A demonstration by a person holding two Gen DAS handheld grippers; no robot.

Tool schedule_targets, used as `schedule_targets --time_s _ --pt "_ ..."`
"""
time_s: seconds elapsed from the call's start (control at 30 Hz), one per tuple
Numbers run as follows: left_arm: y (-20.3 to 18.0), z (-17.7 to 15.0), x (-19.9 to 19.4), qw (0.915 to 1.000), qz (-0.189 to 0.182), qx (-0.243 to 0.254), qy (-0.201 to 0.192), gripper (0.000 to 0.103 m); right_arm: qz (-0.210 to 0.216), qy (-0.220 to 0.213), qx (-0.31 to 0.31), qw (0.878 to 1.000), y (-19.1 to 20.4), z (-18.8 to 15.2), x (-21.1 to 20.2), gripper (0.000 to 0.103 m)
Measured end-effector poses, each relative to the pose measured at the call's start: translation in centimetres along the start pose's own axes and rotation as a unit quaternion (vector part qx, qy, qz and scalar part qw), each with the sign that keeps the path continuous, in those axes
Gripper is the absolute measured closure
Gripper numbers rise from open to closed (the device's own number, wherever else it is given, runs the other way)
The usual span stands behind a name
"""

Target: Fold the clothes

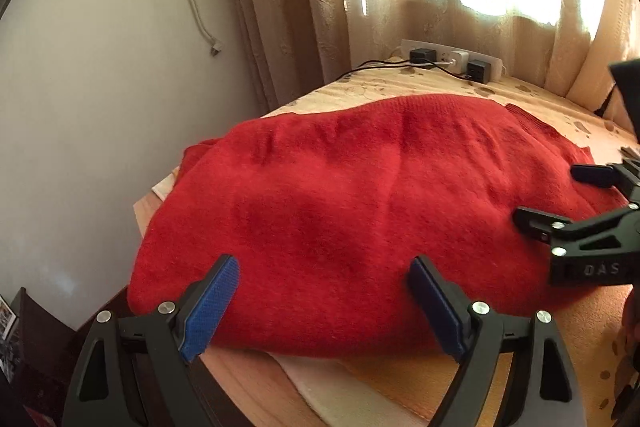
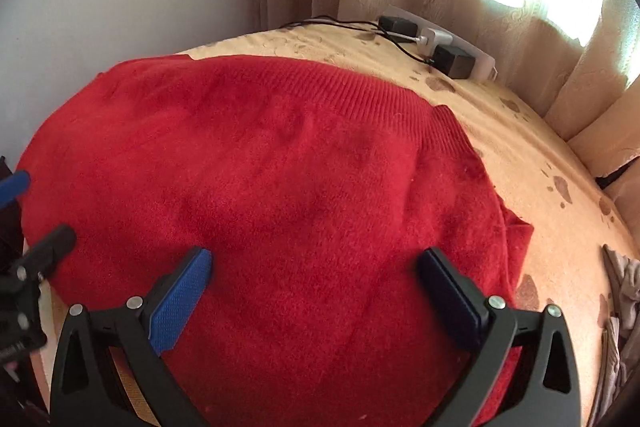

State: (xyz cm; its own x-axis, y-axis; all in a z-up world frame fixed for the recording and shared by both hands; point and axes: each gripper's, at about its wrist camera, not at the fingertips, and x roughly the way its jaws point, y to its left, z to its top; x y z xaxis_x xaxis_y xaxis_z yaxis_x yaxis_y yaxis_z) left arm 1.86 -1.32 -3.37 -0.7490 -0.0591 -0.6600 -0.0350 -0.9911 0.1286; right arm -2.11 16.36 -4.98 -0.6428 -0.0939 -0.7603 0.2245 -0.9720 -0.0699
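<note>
Curtains [image 1: 288, 7] hung behind the table [image 1: 240, 379], where a power strip [image 1: 452, 65] sat at the far edge. Your red sweater [image 1: 340, 211] lay folded on the tablecloth [image 2: 532, 155], nearer you than the strip. You held your left gripper [image 1: 324, 303] wide over the sweater's near edge, gripping nothing. Your right gripper [image 2: 316, 291] was likewise wide above the sweater, empty.
</note>
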Motion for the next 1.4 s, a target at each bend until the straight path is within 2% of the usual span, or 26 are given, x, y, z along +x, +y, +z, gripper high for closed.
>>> schedule_targets --time_s 0.2,0.37,0.43,0.47,0.57,0.63,0.73,0.83,1.07,1.17,1.23,1.33,1.4 --pt "1.8 2.0 1.2 0.9996 0.012 -0.025 0.001 0.014 -0.011 0.006 0.005 1.000 0.2 0.1 -0.4 0.000" --pt "2.7 5.0 2.9 0.9991 0.001 -0.043 0.000 0.014 -0.037 -0.042 0.033 0.998 -0.5 2.2 -2.8 0.000" --pt "3.1 6.3 4.3 0.9985 -0.002 -0.053 0.013 0.014 -0.055 -0.051 0.046 0.996 -1.5 3.5 -3.1 0.000" --pt "3.3 6.9 5.0 0.9980 -0.003 -0.060 0.021 0.014 -0.049 -0.049 0.056 0.996 -2.0 4.0 -2.7 0.000" --pt "3.5 7.7 6.9 0.9971 0.013 -0.064 0.040 0.014 -0.004 -0.023 0.089 0.996 -3.6 4.9 -0.4 0.000" --pt "3.4 7.4 8.1 0.9966 0.014 -0.060 0.056 0.014 0.020 0.019 0.097 0.995 -4.0 4.4 2.3 0.000" --pt "3.1 6.6 9.6 0.9958 0.011 -0.050 0.076 0.014 0.003 0.031 0.064 0.997 -2.9 3.2 3.6 0.000" --pt "3.2 6.6 9.5 0.9962 0.006 -0.049 0.072 0.014 0.010 0.022 0.076 0.997 -3.3 4.4 3.0 0.000" --pt "4.2 9.9 9.3 0.9973 0.028 -0.054 0.041 0.013 0.020 0.008 0.092 0.996 -3.4 7.6 2.4 0.000" --pt "5.0 10.9 11.6 0.9948 0.039 -0.065 0.068 0.013 0.015 0.034 0.066 0.997 -2.4 9.0 4.9 0.000" --pt "5.4 10.7 13.3 0.9921 0.041 -0.072 0.095 0.013 0.018 0.078 0.051 0.995 -2.1 9.0 7.4 0.000" --pt "5.7 9.8 14.6 0.9913 0.032 -0.075 0.104 0.012 0.009 0.088 0.027 0.996 -1.3 8.7 8.1 0.000" --pt "5.7 9.7 14.6 0.9915 0.032 -0.075 0.101 0.012 0.020 0.087 0.031 0.996 -1.7 8.6 8.2 0.000"
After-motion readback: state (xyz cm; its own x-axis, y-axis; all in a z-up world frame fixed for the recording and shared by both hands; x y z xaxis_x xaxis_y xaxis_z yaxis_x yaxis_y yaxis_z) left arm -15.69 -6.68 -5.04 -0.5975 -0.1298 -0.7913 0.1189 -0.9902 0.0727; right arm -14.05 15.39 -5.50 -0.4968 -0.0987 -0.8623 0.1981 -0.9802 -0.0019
